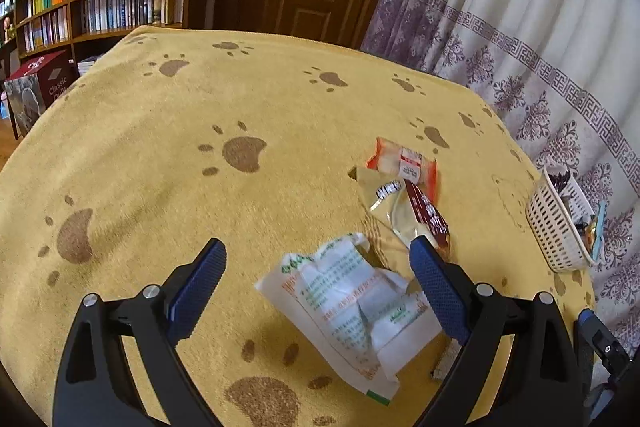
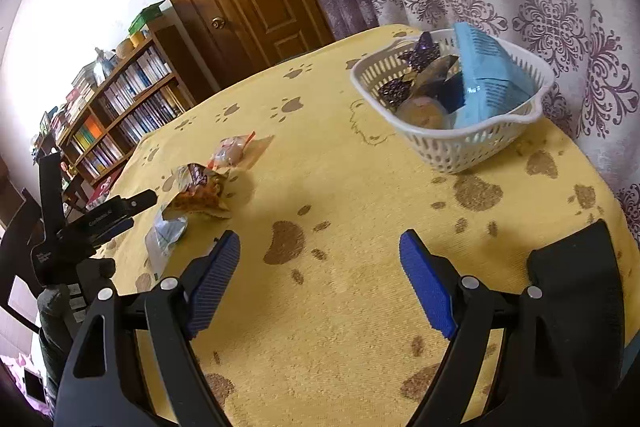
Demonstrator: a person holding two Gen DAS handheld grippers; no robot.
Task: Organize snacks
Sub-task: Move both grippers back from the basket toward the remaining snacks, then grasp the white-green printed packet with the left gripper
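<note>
The desk [image 1: 168,131], under a yellow paw-print cloth, carries a white basket [image 2: 452,151] at its far right edge, already holding several snacks. Three packets lie loose mid-desk. The nearest, a white packet [image 1: 344,311], sits between the blue pads of the left tongs [image 1: 318,263], long axis running diagonally from near-left to far-right; those jaws gape wide, gripping nothing. The right tongs [image 2: 320,247], also wide and empty, hang over bare cloth. Only the right view shows the basket's contents.
</note>
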